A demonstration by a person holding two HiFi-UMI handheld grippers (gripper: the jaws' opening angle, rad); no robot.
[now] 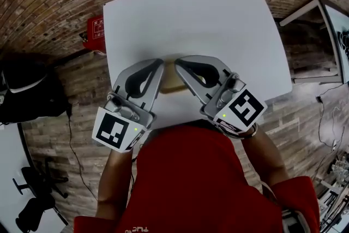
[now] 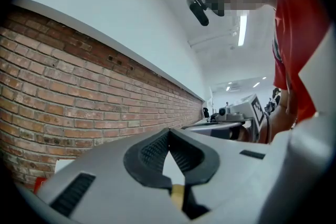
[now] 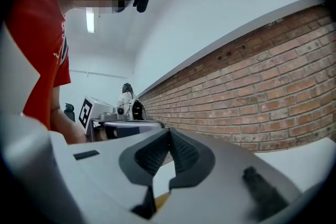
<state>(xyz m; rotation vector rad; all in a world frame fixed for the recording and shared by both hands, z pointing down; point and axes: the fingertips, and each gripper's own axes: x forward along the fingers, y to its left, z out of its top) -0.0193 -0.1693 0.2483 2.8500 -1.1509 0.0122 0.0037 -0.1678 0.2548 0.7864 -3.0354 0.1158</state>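
Left gripper (image 1: pixel 159 63) and right gripper (image 1: pixel 178 63), both closed and empty, are hovering over the counter's (image 1: pixel 191 19) near edge. A tan thing (image 1: pixel 172 83) is lying between them

Tan thing (image 1: pixel 170 84) on table (image 1: pixel 185 13): largely covered by left gripper (image 1: pixel 159 64) and right gripper (image 1: pixel 178 62) — outline and kind cannot be told. In the left gripper view the tan thing (image 2: pixel 177 195) shows only as a sliver low between the fingers. In the right gripper view the tan thing (image 3: pixel 160 199) shows likewise. Contact with either gripper: cannot be told. Hands: hidden beneath the grippers. Table's near edge: hidden behind red shirt (image 1: pixel 191 183). Red box (image 1: pixel 96 30): partly behind the table corner — print too small to read. White frame (image 1: pixel 305 11): cut off at the right edge.
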